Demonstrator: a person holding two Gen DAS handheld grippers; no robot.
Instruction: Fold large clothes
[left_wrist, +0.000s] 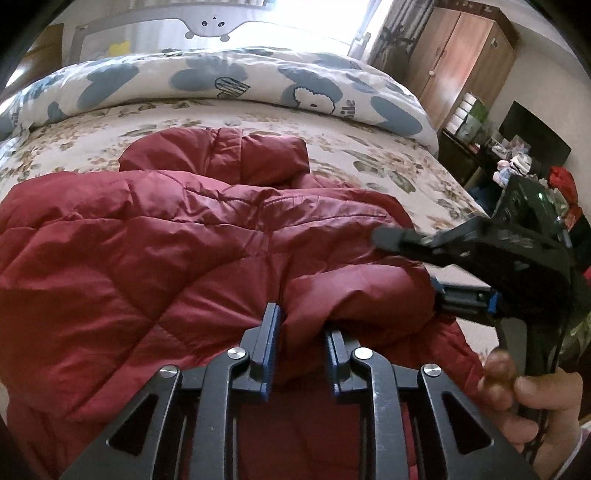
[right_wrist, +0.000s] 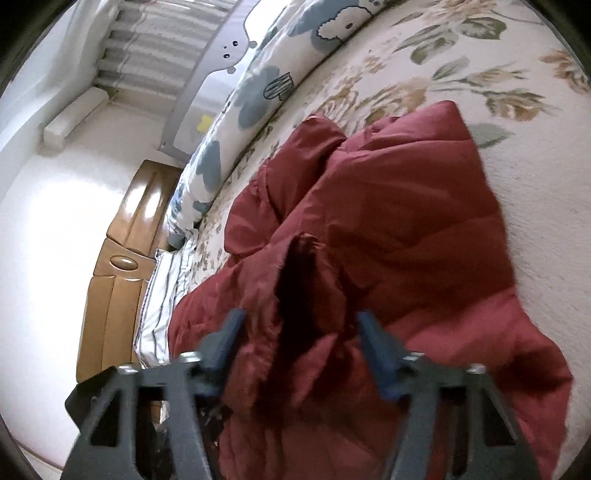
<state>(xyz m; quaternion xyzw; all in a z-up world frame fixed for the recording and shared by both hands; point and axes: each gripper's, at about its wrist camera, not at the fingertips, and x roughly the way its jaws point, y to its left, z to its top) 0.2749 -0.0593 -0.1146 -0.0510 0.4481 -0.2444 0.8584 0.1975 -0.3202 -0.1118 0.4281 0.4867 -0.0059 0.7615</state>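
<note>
A large dark red quilted jacket (left_wrist: 159, 251) lies partly folded on the flowered bed (left_wrist: 388, 162). My left gripper (left_wrist: 301, 332) is at its near edge, its jaws closed on a thick bunched fold of the red fabric. The right gripper (left_wrist: 413, 266) shows from the side at the jacket's right edge, held in a hand. In the right wrist view the jacket (right_wrist: 406, 221) fills the middle. My right gripper (right_wrist: 299, 332) has its blue fingers spread wide, with a raised fold of red fabric standing between them.
A rolled blue-and-white duvet (left_wrist: 229, 81) lies across the far side of the bed. A wooden wardrobe (left_wrist: 461, 62) and a cluttered dark stand (left_wrist: 509, 147) are at the right. A wooden headboard (right_wrist: 122, 266) and a white wall are at the left of the bed.
</note>
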